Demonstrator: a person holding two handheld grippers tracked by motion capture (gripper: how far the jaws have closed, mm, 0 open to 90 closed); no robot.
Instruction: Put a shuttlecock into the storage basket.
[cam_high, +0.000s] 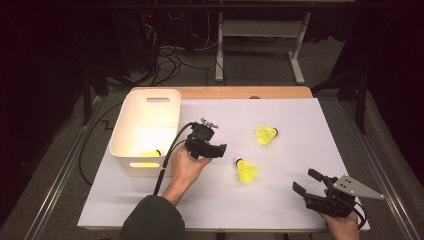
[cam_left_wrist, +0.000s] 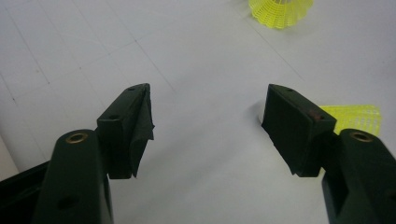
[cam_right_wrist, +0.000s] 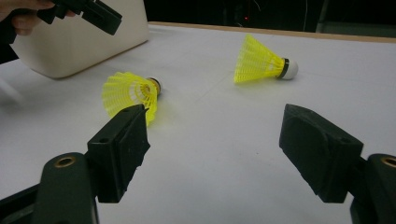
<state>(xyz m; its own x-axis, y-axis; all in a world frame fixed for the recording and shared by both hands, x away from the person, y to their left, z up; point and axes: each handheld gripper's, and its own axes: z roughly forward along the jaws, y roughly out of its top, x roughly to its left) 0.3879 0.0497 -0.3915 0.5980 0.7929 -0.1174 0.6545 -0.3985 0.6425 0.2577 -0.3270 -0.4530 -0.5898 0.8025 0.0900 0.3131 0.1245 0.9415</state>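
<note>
Right claw (cam_high: 306, 182) gapes empty near two shuttlecocks (cam_high: 246, 171); bin (cam_high: 145, 131) left.

Spread fingers (cam_left_wrist: 299, 126) — two yellow shuttlecocks (cam_left_wrist: 281, 10)

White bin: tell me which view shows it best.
The high view: the white bin shows whole, open top, handle slots, and a yellow shuttlecock inside. The right gripper view catches just one outer wall; the left gripper view looks at the table instead.
</note>
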